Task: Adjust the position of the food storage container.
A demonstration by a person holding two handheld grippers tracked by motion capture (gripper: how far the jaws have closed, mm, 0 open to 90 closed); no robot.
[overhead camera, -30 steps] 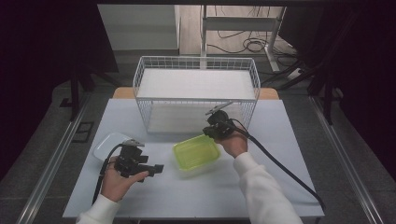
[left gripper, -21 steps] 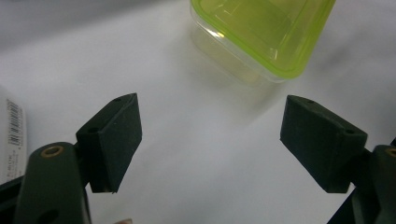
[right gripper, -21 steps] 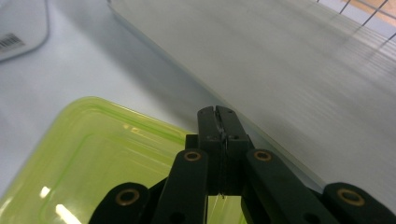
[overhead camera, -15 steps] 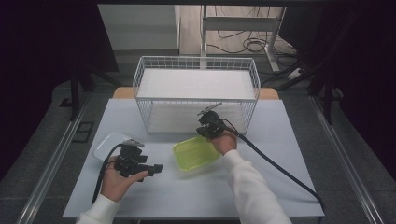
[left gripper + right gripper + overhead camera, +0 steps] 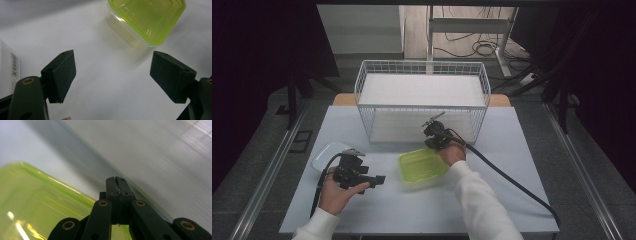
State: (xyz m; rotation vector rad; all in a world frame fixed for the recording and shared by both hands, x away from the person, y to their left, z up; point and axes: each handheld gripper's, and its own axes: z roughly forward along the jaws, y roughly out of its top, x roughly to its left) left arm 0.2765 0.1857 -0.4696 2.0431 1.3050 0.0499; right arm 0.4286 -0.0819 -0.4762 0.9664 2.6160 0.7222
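Right gripper (image 5: 435, 141), high view: I have it at the far edge of the green-lidded container (image 5: 423, 165), which sits mid-table, just in front of the white wire basket (image 5: 422, 80). Basket wall stands close behind the gripper; its cable (image 5: 512, 182) trails off to the right across the table (image 5: 512, 130). Left gripper (image 5: 374, 178) rests in my left hand, well apart from the container, with a clear flat lid or tray (image 5: 326, 155) just behind it.

Left gripper view: jaws stand wide apart, nothing between them, bare table below. Container (image 5: 147, 20) lies beyond, showing its clear walls under the green lid. A labelled white edge (image 5: 10, 72) shows at far left.

Right gripper view: jaws pressed fully together (image 5: 117, 185), tips over the lid's rim (image 5: 62, 186); whether they pinch the rim I cannot tell.
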